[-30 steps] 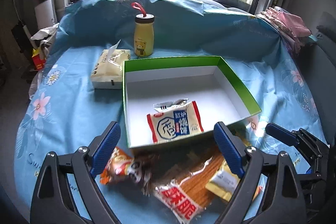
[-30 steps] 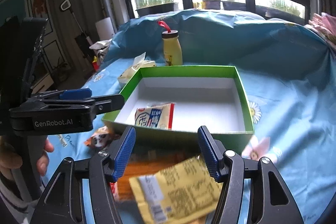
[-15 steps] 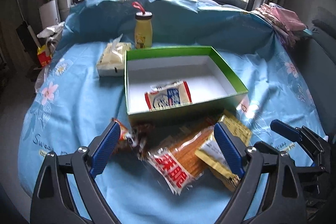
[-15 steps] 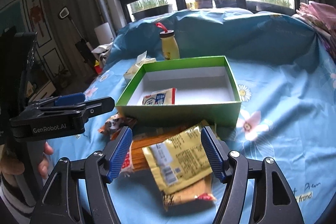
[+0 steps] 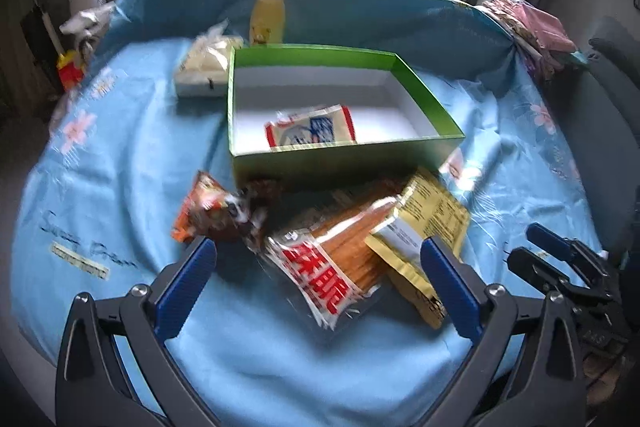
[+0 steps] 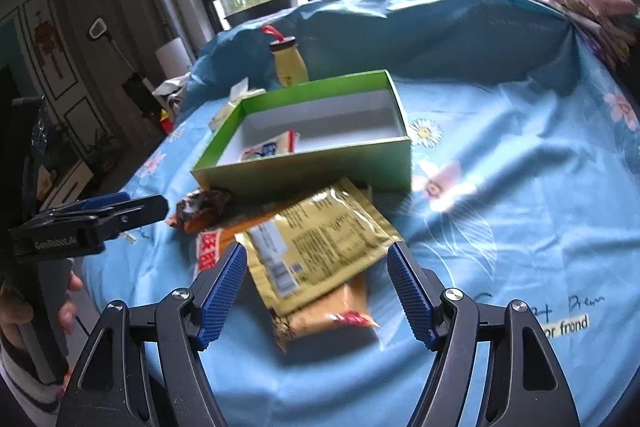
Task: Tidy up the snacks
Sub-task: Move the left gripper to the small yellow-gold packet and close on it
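Inside green box [image 5: 428, 95]: one red-white packet [image 5: 310, 127]. Left gripper [image 5: 318, 279], right gripper [image 6: 316, 291] fingers opening, empty.

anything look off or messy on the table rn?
Yes: only one packet lies inside the green box. The rest sit in a loose overlapping heap on the cloth in front of it: a gold pouch skewed across the orange stick pack, and a crumpled orange-brown wrapper beside them. Nothing looks spilled or torn.
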A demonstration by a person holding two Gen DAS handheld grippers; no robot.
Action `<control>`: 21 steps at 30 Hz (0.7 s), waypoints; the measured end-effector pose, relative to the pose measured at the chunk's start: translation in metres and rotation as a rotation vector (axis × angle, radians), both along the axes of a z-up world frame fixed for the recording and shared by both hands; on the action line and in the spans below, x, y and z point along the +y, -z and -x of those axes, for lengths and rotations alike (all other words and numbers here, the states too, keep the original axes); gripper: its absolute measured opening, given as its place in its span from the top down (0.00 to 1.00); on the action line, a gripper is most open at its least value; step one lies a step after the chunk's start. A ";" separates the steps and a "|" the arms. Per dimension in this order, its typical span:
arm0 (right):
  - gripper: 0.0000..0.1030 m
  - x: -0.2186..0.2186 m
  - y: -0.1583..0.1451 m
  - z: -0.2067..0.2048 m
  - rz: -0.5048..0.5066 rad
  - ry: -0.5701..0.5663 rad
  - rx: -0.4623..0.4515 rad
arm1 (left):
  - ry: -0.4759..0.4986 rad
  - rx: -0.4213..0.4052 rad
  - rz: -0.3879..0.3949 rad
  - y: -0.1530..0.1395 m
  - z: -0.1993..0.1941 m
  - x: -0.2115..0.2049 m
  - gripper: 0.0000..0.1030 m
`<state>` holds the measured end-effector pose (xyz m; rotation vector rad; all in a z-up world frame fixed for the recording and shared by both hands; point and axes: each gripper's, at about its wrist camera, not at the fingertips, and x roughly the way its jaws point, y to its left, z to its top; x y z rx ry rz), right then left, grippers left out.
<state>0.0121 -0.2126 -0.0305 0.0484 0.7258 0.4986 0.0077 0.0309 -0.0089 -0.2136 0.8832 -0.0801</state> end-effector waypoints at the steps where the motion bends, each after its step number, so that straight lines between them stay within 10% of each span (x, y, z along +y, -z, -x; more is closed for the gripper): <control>1: 0.29 -0.003 0.002 -0.001 -0.005 0.004 0.008 | 0.009 0.016 0.032 0.004 0.000 0.002 0.00; 12: 0.29 -0.024 0.032 -0.012 -0.083 0.031 0.108 | 0.102 0.123 0.382 0.029 -0.008 0.007 0.00; 21: 0.29 -0.031 0.052 -0.024 -0.177 0.011 0.157 | 0.143 0.175 0.519 0.033 -0.030 -0.006 0.01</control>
